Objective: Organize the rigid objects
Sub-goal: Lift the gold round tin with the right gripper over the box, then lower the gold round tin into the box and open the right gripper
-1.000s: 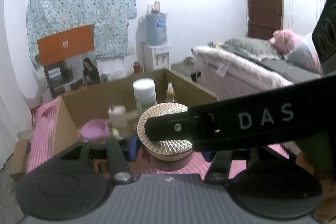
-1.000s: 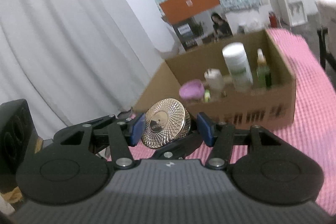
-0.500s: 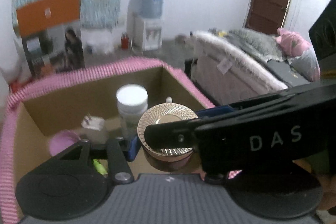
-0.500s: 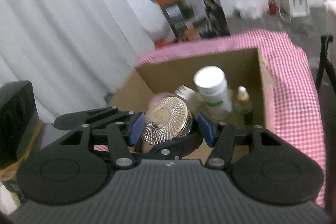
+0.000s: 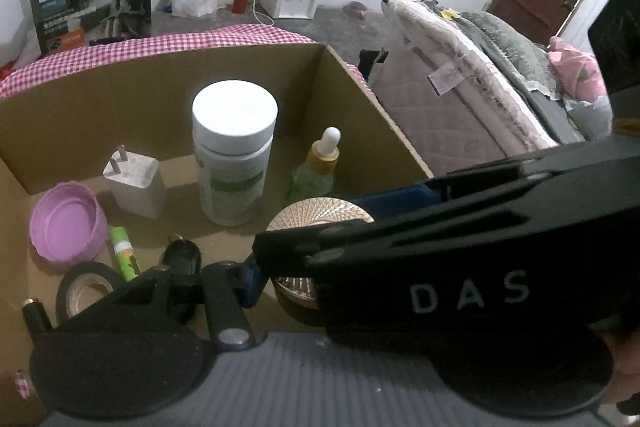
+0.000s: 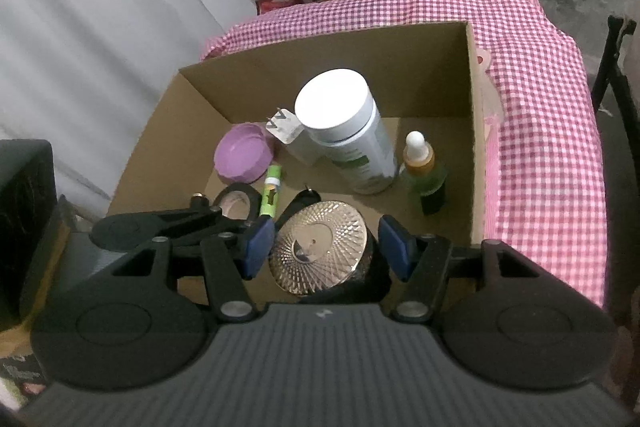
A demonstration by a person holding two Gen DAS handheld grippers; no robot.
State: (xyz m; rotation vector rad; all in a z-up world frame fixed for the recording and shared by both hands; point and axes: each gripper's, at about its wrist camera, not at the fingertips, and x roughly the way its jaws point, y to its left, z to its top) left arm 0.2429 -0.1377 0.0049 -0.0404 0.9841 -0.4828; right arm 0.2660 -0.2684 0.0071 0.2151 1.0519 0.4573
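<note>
While the left hand-held gripper (image 5: pixel 312 279) clasps the gold-lidded jar (image 5: pixel 320 213), the right hand-held gripper (image 6: pixel 326 247), lettered DAS, straddles it without touching.

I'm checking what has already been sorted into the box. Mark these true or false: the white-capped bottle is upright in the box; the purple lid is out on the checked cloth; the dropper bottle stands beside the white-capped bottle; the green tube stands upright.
1. The white-capped bottle stands upright in the cardboard box. True.
2. The purple lid lies on the checked cloth. False: it is inside the box, next to the charger plug.
3. The dropper bottle stands beside the white-capped bottle. True.
4. The green tube stands upright. False: it lies flat beside the tape roll.
</note>
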